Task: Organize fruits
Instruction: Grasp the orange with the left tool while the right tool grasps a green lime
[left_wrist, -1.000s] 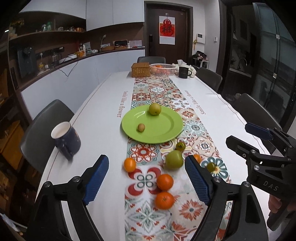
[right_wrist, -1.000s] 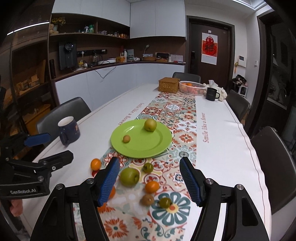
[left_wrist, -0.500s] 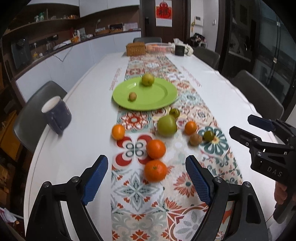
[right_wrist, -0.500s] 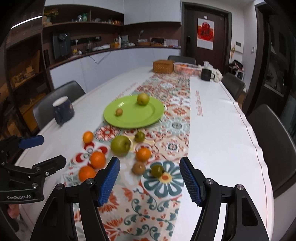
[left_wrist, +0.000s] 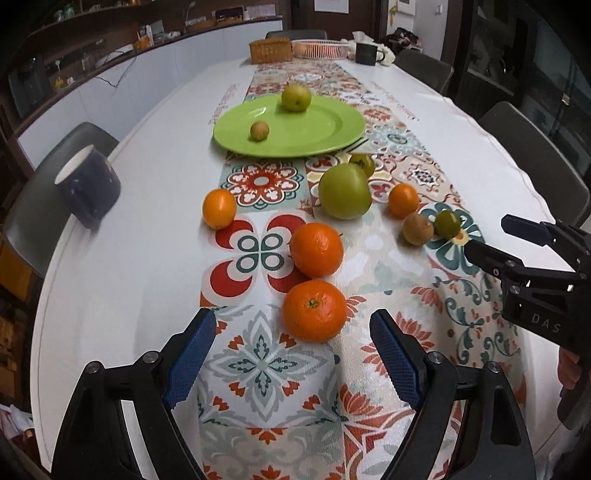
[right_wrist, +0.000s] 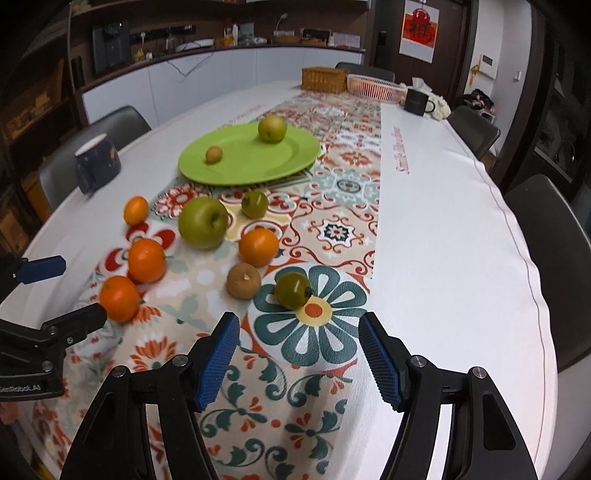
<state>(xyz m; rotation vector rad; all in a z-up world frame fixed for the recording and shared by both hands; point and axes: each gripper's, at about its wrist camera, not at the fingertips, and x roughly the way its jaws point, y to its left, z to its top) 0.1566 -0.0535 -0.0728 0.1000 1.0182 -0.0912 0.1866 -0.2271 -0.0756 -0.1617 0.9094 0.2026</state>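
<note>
A green plate (left_wrist: 325, 136) (right_wrist: 243, 170) on the patterned runner holds a yellow-green pear (left_wrist: 296, 97) and a small brown fruit (left_wrist: 259, 130). Loose on the runner lie several oranges, a green apple (left_wrist: 344, 191) (right_wrist: 203, 222), a kiwi (right_wrist: 243, 281) and small green fruits. My left gripper (left_wrist: 293, 352) is open and empty, just behind the nearest orange (left_wrist: 314, 311). My right gripper (right_wrist: 299, 356) is open and empty, just behind a small green fruit (right_wrist: 293, 290). Each gripper shows at the edge of the other's view.
A dark blue mug (left_wrist: 88, 192) stands on the white tablecloth at the left. A wicker box (left_wrist: 270, 51), a pink basket (left_wrist: 320, 48) and a black mug (left_wrist: 365, 54) sit at the far end. Chairs ring the table.
Both grippers have dropped lower and moved forward toward the loose fruit, which now looms larger. The jaws stay open. No fruit has moved.
</note>
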